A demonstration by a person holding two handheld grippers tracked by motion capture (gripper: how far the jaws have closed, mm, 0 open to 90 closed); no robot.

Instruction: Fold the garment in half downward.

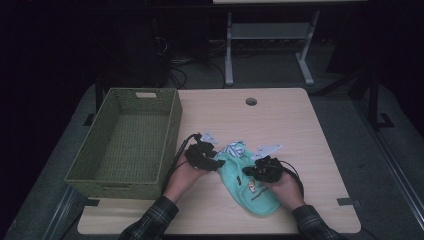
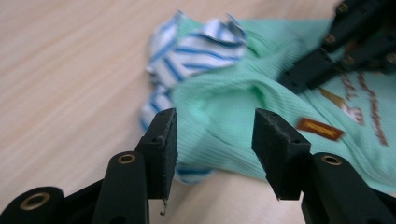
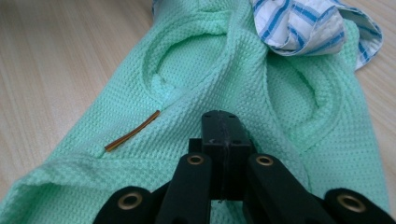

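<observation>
Lying on pale wooden table (image 1: 300,130), mint garment (image 1: 250,182).

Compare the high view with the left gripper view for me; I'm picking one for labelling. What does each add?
The high view alone shows the woven green basket, the round hole in the table and the person's hands. The left gripper view alone shows the left gripper with its fingers apart, and the brown tag. Both share the mint-green knit garment with its blue-striped white collar, the wooden table and the right gripper.
</observation>
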